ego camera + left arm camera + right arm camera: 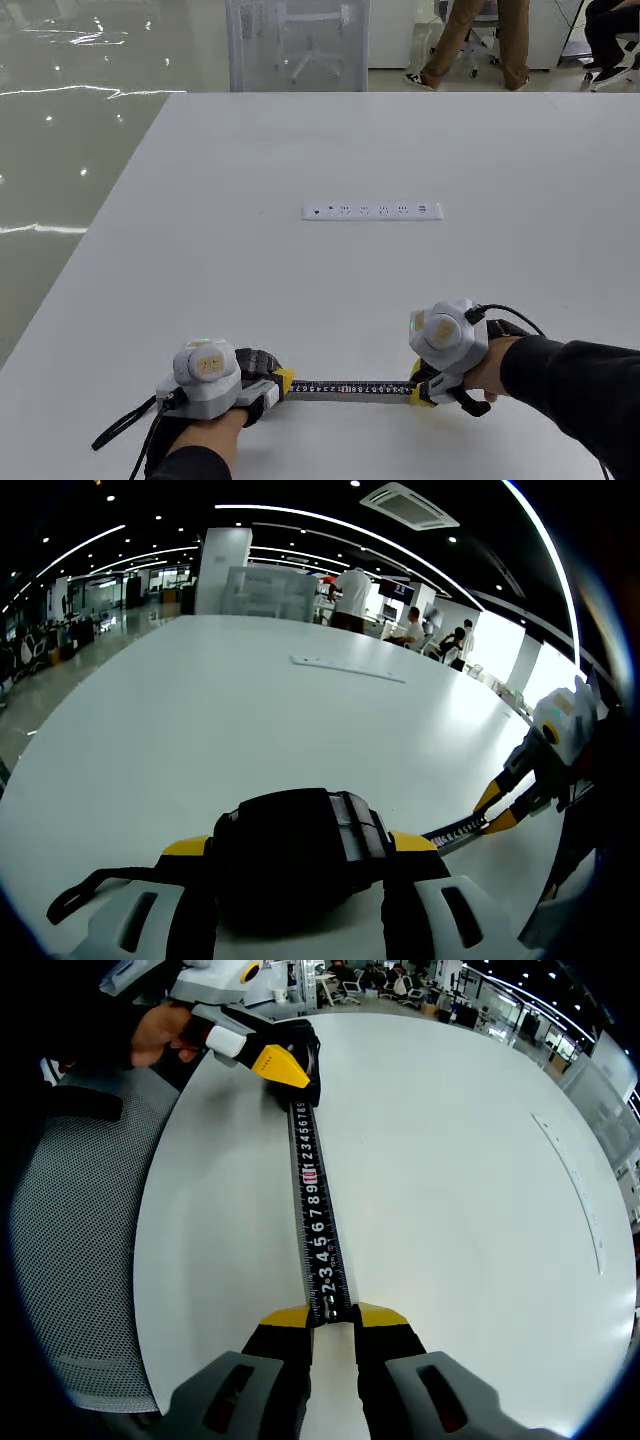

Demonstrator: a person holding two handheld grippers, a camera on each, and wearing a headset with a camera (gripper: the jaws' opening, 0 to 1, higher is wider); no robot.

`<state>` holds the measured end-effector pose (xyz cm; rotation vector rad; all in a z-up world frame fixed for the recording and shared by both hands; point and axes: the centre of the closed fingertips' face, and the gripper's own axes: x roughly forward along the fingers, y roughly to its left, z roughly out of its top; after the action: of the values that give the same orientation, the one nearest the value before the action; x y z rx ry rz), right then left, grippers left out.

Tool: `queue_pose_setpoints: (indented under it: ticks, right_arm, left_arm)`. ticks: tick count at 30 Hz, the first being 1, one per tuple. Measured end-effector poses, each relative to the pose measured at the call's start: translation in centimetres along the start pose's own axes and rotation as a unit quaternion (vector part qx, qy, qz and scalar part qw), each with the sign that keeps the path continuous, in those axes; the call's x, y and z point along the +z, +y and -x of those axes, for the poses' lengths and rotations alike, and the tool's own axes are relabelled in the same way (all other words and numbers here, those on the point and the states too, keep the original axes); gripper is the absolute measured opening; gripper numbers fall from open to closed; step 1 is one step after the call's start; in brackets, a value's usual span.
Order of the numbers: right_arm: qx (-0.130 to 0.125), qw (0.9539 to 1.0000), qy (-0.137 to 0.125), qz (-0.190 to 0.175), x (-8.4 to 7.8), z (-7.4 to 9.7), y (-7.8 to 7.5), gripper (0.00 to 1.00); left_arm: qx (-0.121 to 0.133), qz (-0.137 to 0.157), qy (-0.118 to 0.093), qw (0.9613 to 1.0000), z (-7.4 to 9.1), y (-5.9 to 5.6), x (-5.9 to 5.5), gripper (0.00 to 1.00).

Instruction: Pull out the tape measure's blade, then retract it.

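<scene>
The black tape measure case [298, 852] sits between the yellow-tipped fingers of my left gripper [300, 848], which is shut on it. In the head view the case [258, 366] lies at the table's near edge, with my left gripper [280, 385] around it. Its numbered blade [314, 1215] runs out straight over the table to my right gripper [331, 1313], which is shut on the blade's end. In the head view the blade [345, 389] spans the gap between the case and my right gripper [418, 392].
A white power strip [372, 211] lies flat in the middle of the white table [400, 150]. A person's legs [478, 40] and office chairs stand beyond the far edge. A black strap [120, 425] trails from the left gripper.
</scene>
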<state>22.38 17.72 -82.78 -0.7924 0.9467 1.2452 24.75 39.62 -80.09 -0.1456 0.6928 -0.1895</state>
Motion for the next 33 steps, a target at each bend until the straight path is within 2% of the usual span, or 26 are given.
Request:
queue_pose_setpoints:
  ticks: [24, 33]
  right_arm:
    - [-0.002, 1.0, -0.008, -0.001, 1.2, -0.5, 0.1, 0.12]
    - [-0.002, 0.9997, -0.018, -0.016, 1.4, -0.5, 0.0, 0.12]
  left_arm:
    - [-0.004, 0.005, 0.002, 1.0, 0.0, 0.1, 0.0, 0.63]
    - [-0.01, 0.016, 0.004, 0.9998, 0.1, 0.1, -0.1, 0.62]
